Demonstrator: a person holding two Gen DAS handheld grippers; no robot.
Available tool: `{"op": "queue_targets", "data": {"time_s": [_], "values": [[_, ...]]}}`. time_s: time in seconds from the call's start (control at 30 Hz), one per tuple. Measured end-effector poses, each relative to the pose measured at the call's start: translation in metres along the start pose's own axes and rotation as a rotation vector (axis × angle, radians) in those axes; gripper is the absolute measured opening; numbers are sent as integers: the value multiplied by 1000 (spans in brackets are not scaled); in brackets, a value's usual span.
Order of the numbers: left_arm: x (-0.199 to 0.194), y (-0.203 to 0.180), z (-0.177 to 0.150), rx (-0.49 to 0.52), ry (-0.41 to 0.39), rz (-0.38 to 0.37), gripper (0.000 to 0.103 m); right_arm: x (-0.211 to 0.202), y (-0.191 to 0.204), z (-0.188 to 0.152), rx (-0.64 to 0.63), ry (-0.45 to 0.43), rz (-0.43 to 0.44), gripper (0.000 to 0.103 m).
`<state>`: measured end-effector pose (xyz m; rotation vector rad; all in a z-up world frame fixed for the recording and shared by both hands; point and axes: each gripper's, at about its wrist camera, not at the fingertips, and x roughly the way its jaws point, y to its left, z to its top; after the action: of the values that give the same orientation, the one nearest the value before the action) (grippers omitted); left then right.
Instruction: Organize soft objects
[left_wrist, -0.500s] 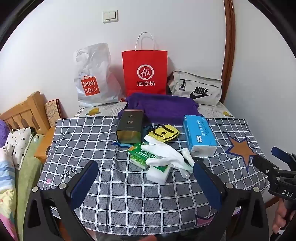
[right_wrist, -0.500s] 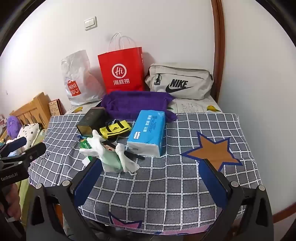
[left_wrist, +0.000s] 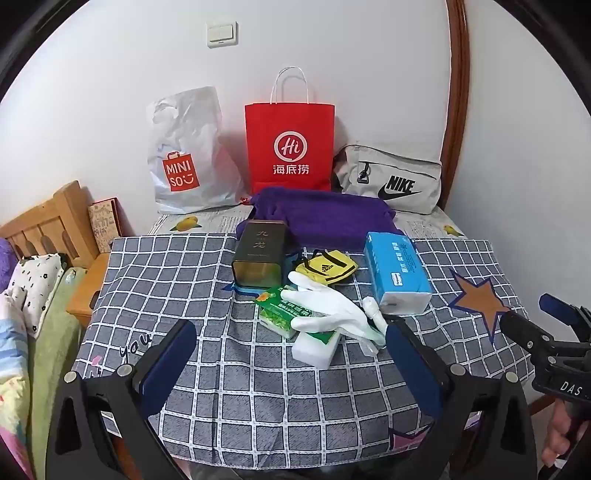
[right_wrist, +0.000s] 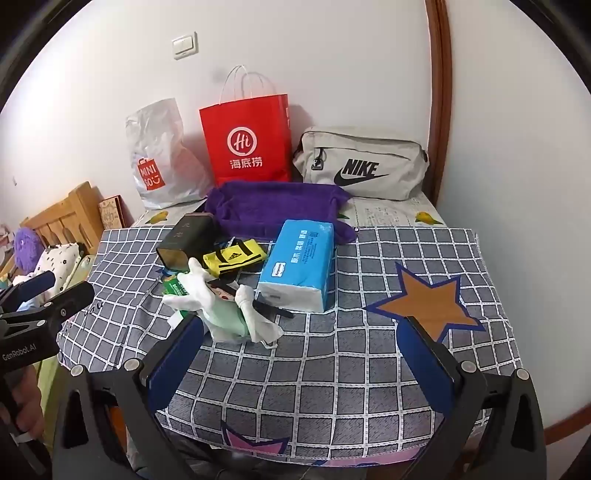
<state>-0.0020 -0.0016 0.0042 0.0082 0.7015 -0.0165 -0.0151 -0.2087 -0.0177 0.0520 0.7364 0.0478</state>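
**Both grippers wide, pile untouched**

Nothing has shifted since half a second ago: I see the pile exactly where it lay. My left hand-held gripper (left_wrist: 290, 352) hangs released just in front of the white glove (left_wrist: 325, 310), gripping nothing. My right hand-held gripper (right_wrist: 303, 345) is spread too, empty, near the glove's right. The glove lies on the green packet (left_wrist: 286, 310); blue tissue pack (right_wrist: 297, 264) just right, yellow pouch (left_wrist: 327, 266) and dark tin (left_wrist: 259, 254) behind, purple towel (right_wrist: 273, 206) farther back on the checked cloth (left_wrist: 258, 387).
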Motion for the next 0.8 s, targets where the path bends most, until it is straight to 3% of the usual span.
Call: {"op": "queue_targets", "data": {"time_s": [0.8], "values": [[2, 6, -2, -4, -1, 7, 103, -2, 4, 0, -6, -3, 1, 103]]}}
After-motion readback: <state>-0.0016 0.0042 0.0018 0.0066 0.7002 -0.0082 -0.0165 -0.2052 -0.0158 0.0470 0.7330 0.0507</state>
